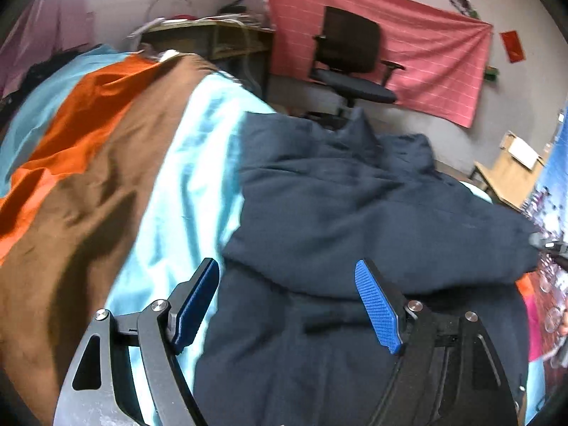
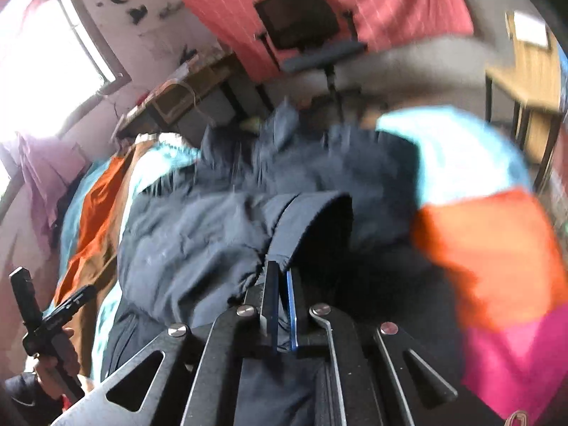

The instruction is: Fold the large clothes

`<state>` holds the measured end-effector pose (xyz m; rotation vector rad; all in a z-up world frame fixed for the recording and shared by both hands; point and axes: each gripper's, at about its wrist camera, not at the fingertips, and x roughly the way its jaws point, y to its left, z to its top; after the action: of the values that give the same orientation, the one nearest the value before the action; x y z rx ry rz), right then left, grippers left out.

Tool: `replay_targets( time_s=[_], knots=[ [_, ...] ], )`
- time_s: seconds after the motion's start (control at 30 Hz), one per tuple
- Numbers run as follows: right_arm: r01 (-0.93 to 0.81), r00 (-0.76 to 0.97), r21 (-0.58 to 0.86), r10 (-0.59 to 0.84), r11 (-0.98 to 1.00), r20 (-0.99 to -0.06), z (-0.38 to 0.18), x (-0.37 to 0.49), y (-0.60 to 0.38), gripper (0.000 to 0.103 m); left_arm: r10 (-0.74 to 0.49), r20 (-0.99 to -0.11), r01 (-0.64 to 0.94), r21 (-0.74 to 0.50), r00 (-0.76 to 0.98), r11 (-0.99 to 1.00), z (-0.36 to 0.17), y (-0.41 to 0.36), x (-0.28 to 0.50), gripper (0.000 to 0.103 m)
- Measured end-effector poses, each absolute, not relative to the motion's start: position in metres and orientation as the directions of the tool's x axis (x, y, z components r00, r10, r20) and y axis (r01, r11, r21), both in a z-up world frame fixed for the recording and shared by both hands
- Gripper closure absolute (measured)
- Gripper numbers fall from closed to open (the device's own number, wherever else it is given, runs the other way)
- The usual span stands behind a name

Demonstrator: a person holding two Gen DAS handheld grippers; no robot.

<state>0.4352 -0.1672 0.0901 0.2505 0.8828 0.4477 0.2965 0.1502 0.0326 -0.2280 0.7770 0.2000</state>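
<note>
right claw (image 2: 280, 277): clenched on a hem or cuff edge of the navy garment (image 2: 198, 227), cloth pinched between the pads. left claw (image 1: 287, 305): released, jaws apart over the garment, nothing between them. navy garment: lies rumpled on the bed (image 1: 88, 177), toward its far edge, atop the striped cover. progress, judged: early; one layer lies doubled over, no neat fold yet, smoothing and further folds remain.

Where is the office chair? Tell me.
In the left wrist view the office chair stands at top centre, before the pink cloth on the wall, beyond the navy jacket.
</note>
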Motion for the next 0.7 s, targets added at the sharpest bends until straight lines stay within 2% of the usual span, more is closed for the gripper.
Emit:
replay_targets(
  time_s=[0.17, 0.33, 0.4, 0.43, 0.47, 0.53, 0.7],
  knots=[
    [-0.235, 0.567, 0.289, 0.372, 0.928, -0.735, 0.084, 0.448, -0.163, 0.096, 0.155, -0.742, -0.295, -0.06, 0.653, 0.954, 0.02, 0.161, 0.32, 0.029],
    [-0.182, 0.565, 0.074, 0.166, 0.98, -0.808, 0.06, 0.449, -0.149, 0.087, 0.18, -0.751, -0.304, -0.03, 0.636, 0.952, 0.013, 0.168, 0.334, 0.029],
    [-0.167, 0.602, 0.007, 0.107, 0.986, -0.792, 0.065, 0.449, -0.146, 0.078, 0.186, -0.74, -0.3, -0.023, 0.647, 0.954, 0.016, 0.171, 0.339, 0.029],
    [-0.152, 0.62, -0.033, 0.07, 0.988, -0.782, 0.069, 0.451, -0.144, 0.063, 0.187, -0.737, -0.297, -0.02, 0.65, 0.955, 0.018, 0.172, 0.342, 0.029],
    [-0.143, 0.638, -0.044, 0.058, 0.989, -0.768, 0.074, 0.451, -0.143, 0.04, 0.182, -0.735, -0.291, -0.021, 0.653, 0.957, 0.021, 0.172, 0.346, 0.029],
    [-0.163, 0.682, -0.006, 0.109, 0.987, -0.723, 0.084, 0.45, -0.14, 0.021, 0.166, -0.728, -0.267, -0.025, 0.666, 0.963, 0.023, 0.17, 0.354, 0.029],
    [-0.345, 0.632, 0.081, 0.295, 0.935, -0.717, 0.079, 0.455, -0.104, 0.024, 0.118, -0.739, -0.187, -0.012, 0.663, 0.982, 0.012, 0.154, 0.378, 0.029]
  ],
)
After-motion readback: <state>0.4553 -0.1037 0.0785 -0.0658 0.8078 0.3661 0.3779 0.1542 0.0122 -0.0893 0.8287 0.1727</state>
